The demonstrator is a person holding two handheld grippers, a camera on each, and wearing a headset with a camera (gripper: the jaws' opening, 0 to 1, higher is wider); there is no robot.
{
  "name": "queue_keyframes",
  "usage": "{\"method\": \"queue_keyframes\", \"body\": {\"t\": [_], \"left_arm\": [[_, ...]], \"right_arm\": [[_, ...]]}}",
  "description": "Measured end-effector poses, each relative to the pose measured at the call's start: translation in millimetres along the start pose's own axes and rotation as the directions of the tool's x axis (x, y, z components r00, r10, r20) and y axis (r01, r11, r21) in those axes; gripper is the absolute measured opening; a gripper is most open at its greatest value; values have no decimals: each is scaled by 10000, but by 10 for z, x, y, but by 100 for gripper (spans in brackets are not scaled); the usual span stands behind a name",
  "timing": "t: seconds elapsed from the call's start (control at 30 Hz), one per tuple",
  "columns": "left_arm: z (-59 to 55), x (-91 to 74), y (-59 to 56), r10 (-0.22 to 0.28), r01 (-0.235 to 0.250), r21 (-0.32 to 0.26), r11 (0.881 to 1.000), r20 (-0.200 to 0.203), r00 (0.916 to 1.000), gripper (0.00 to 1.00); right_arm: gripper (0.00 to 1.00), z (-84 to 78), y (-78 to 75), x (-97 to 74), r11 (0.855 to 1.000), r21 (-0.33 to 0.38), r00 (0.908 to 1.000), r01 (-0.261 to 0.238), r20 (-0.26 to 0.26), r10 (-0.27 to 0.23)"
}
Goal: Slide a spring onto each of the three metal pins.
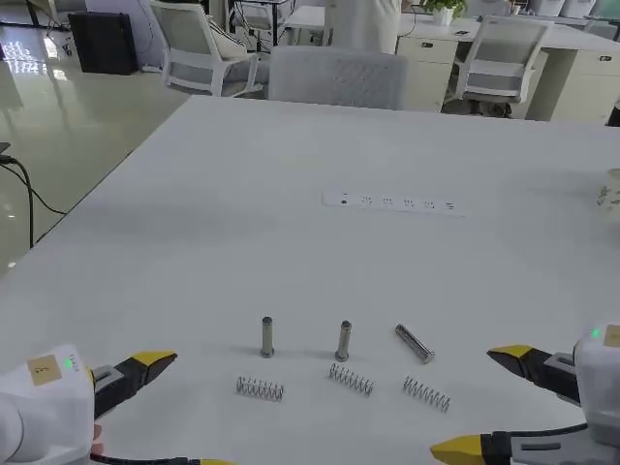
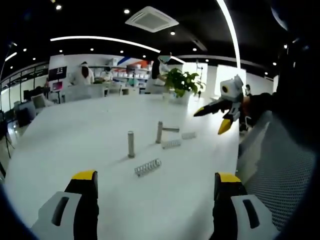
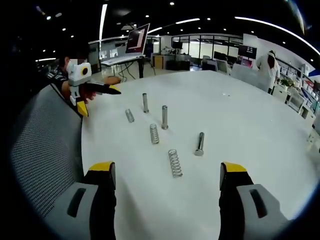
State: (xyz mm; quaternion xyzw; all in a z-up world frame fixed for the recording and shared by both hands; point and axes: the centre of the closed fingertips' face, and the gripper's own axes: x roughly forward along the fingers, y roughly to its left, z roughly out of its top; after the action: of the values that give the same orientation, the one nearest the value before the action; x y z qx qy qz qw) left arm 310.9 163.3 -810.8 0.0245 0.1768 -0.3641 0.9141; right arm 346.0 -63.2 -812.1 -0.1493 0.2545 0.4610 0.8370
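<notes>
Jaws spread wide on both grippers, nothing between them. I see the left gripper [image 1: 184, 412] hovering at the near left of the white table [image 1: 291, 242] and the right gripper [image 1: 465, 401] hovering at the near right. Both are well apart from the parts.

Head view, near side of the table:
- Three metal pins sit in a row, with three springs in a second row just nearer to me.
- Left pin [image 1: 267, 336] stands upright.
- Middle pin [image 1: 344, 341] stands upright.
- Right pin [image 1: 415, 343] lies on its side at an angle.
- Left spring [image 1: 260, 388], middle spring [image 1: 351, 379] and right spring [image 1: 426, 393] all lie flat. Each is close in front of its pin and none is threaded on.

The left gripper view looks down the row from the left end. The left spring is the nearest part, ahead of the yellow jaw tips. The right gripper hangs beyond the row with its jaws parted.

The right gripper view looks from the other end. The right spring is nearest and the lying pin is just beside it.

A power strip [image 1: 392, 202] lies flat farther back, mid-table. Office chairs [image 1: 199, 53] stand past the far edge.
</notes>
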Motion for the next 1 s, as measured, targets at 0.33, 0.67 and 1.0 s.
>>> {"method": "queue_keyframes", "body": {"t": [0.33, 0.67, 1.0], "left_arm": [[21, 5, 4, 2, -2, 36, 10000, 28, 10000, 93], [86, -1, -6, -6, 4, 99, 10000, 146, 9999, 93], [171, -6, -40, -52, 46, 217, 9998, 283, 9996, 93]], "right_arm": [[86, -3, -4, -4, 10000, -8, 10000, 6, -18, -6], [85, 11, -7, -6, 10000, -20, 10000, 5, -1, -5], [85, 42, -17, -3, 9999, -102, 10000, 21, -17, -21]]}}
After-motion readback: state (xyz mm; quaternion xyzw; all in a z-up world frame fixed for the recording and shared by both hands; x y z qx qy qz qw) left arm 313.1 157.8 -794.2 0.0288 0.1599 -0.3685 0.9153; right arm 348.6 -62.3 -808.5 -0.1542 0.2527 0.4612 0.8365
